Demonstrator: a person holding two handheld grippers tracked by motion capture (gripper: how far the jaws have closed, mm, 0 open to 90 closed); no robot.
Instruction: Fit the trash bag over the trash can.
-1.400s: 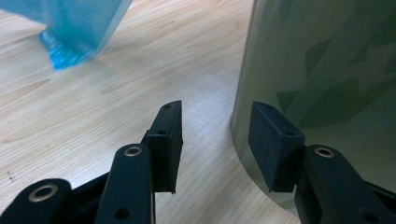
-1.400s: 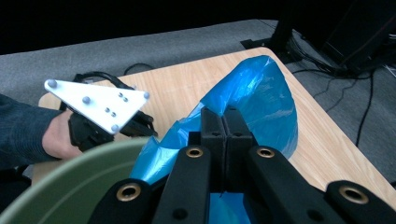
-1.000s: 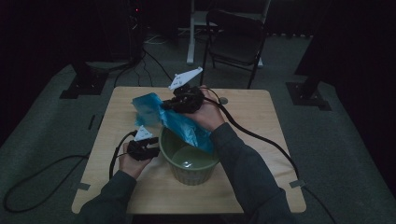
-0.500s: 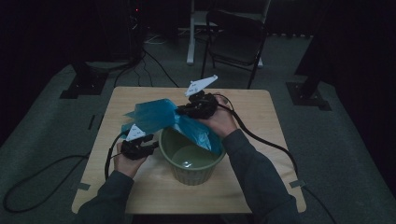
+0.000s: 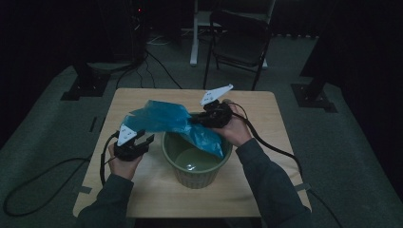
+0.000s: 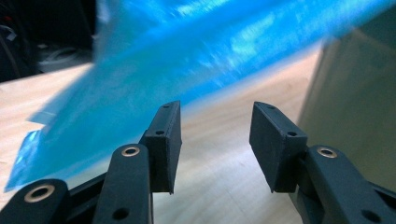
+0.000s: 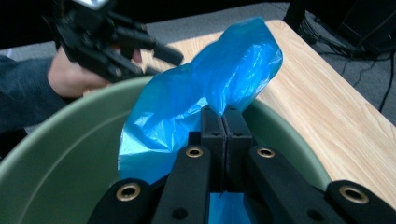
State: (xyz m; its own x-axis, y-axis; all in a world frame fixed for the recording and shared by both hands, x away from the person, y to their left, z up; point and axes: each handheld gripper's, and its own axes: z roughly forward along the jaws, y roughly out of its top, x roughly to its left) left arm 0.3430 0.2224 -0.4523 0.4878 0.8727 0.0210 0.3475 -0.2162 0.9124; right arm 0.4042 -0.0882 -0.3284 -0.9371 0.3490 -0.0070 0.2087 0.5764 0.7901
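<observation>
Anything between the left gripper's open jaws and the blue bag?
Nothing. In the left gripper view the left gripper has only bare table before the blue bag.

Blue bag (image 7: 205, 102): thin glossy plastic film, crinkled. Pot (image 5: 197, 171): smooth green, slight sheen. Worktop (image 5: 266, 156): pale matt wood-grain. Tongs (image 7: 224, 126): matt black plastic.
</observation>
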